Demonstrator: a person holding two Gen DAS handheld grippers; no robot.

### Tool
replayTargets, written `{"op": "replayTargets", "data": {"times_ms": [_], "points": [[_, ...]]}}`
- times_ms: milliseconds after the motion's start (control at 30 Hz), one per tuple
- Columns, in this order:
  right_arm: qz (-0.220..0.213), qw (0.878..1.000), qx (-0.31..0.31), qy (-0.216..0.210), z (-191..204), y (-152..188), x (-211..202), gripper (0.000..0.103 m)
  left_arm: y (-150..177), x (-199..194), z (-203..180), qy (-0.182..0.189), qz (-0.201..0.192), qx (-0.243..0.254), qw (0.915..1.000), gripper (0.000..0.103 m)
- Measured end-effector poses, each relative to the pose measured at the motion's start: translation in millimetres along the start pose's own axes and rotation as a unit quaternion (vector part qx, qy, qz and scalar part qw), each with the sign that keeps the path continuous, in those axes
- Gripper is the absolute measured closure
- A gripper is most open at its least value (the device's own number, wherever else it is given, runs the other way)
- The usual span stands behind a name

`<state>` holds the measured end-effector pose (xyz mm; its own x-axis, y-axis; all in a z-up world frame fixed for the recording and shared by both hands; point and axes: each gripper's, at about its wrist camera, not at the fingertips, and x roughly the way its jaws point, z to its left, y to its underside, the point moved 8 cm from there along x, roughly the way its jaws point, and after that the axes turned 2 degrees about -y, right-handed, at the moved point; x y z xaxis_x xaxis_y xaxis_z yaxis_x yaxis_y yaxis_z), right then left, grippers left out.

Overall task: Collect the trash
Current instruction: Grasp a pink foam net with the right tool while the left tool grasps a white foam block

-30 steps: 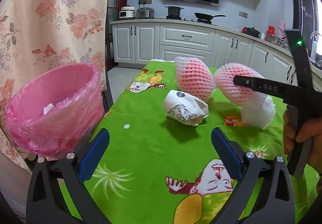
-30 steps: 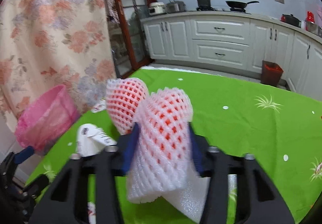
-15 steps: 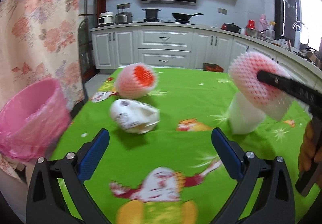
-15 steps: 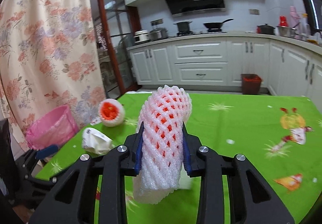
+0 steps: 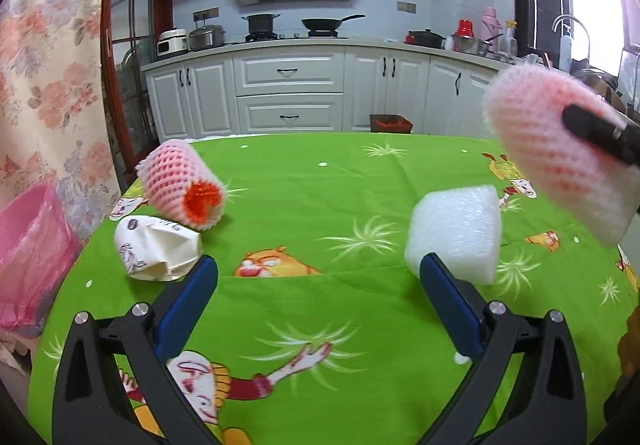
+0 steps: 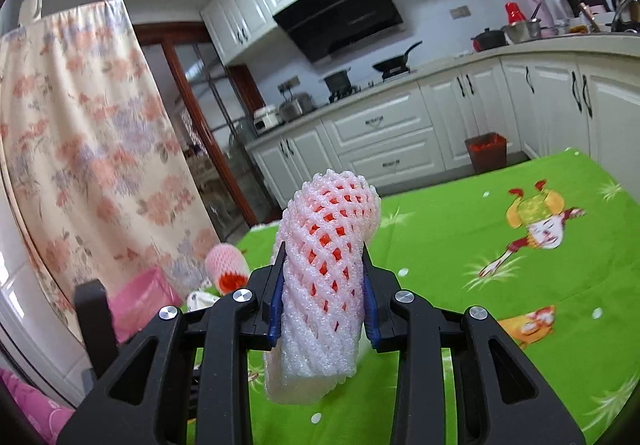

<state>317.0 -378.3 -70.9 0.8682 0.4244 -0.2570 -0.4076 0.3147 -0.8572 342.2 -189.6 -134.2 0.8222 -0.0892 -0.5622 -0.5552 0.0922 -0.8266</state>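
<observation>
My right gripper (image 6: 324,297) is shut on a pink foam fruit net (image 6: 326,265) and holds it up above the green table; the held net also shows at the right of the left wrist view (image 5: 556,149). My left gripper (image 5: 318,277) is open and empty, low over the tablecloth. A second pink foam net (image 5: 180,181) lies at the table's left, with a crumpled paper cup (image 5: 154,253) just in front of it. A white foam block (image 5: 456,233) sits close by my left gripper's right finger. The pink-lined trash bin (image 5: 28,249) stands off the table's left edge.
The table wears a green cartoon tablecloth (image 5: 320,205). A floral curtain (image 5: 44,85) hangs at the left behind the bin. White kitchen cabinets (image 5: 288,97) and a small red-lined bin (image 5: 390,123) stand beyond the table's far edge.
My right gripper has lifted the foam net higher and tilted. My left gripper has swung right, away from the bin, so the white foam block now sits near its right finger.
</observation>
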Motion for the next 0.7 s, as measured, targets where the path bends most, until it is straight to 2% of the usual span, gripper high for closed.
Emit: {"op": "replayTargets", "data": {"times_ms": [100, 267, 400, 700], "points": [[-0.020, 1.000, -0.002, 0.012, -8, -9, -17, 0.072, -1, -1, -15, 0.008, 0.000, 0.003, 1.0000, 0.005], [-0.047, 0.997, 0.011, 0.063, -37, -20, -36, 0.071, -7, -1, -51, 0.039, -0.004, 0.012, 0.9992, 0.005], [-0.048, 0.995, 0.030, 0.087, -61, -19, -42, 0.071, -13, 5, -81, 0.059, -0.009, 0.026, 0.9979, 0.005], [-0.032, 0.993, 0.023, 0.113, -78, -6, -40, 0.071, -23, 43, -131, 0.083, -0.001, 0.057, 0.9949, 0.005]]}}
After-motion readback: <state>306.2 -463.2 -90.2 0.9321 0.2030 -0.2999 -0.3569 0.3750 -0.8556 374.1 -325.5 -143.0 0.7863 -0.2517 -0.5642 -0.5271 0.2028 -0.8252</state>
